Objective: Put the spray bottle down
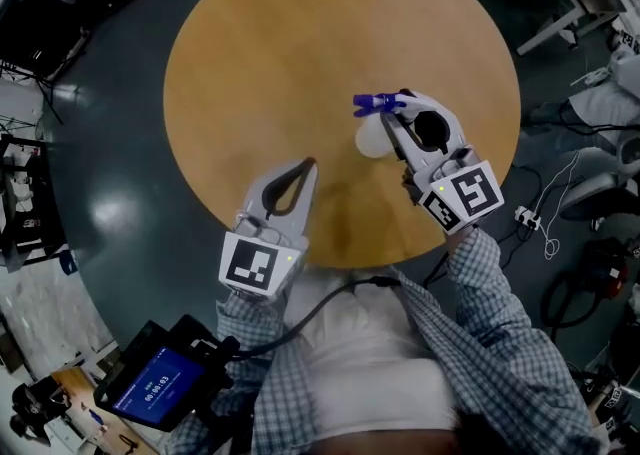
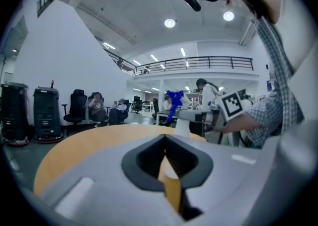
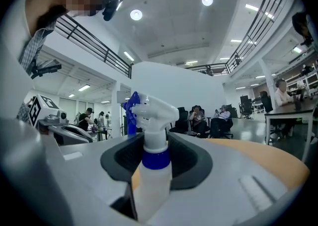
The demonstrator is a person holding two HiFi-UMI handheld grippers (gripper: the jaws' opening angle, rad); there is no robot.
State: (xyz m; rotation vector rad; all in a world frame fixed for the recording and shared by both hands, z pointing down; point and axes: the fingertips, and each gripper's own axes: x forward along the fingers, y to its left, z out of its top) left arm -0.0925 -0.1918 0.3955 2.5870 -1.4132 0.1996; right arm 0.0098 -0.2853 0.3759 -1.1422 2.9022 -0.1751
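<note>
A white spray bottle (image 1: 371, 140) with a blue trigger and collar stands upright between the jaws of my right gripper (image 1: 392, 121), over the right part of the round wooden table (image 1: 300, 33). The right gripper view shows the jaws closed around the bottle (image 3: 153, 170) just below its blue collar. Whether the bottle's base touches the tabletop is hidden. My left gripper (image 1: 311, 163) is over the table's near edge, shut, with nothing between its tips (image 2: 165, 136). From the left gripper view the bottle (image 2: 175, 102) shows ahead to the right.
The table stands on a dark floor. A tablet (image 1: 158, 382) hangs at the person's lower left, with a cable running to it. Cables and a power strip (image 1: 528, 217) lie on the floor at the right. Office chairs with seated people (image 2: 97, 107) are beyond the table.
</note>
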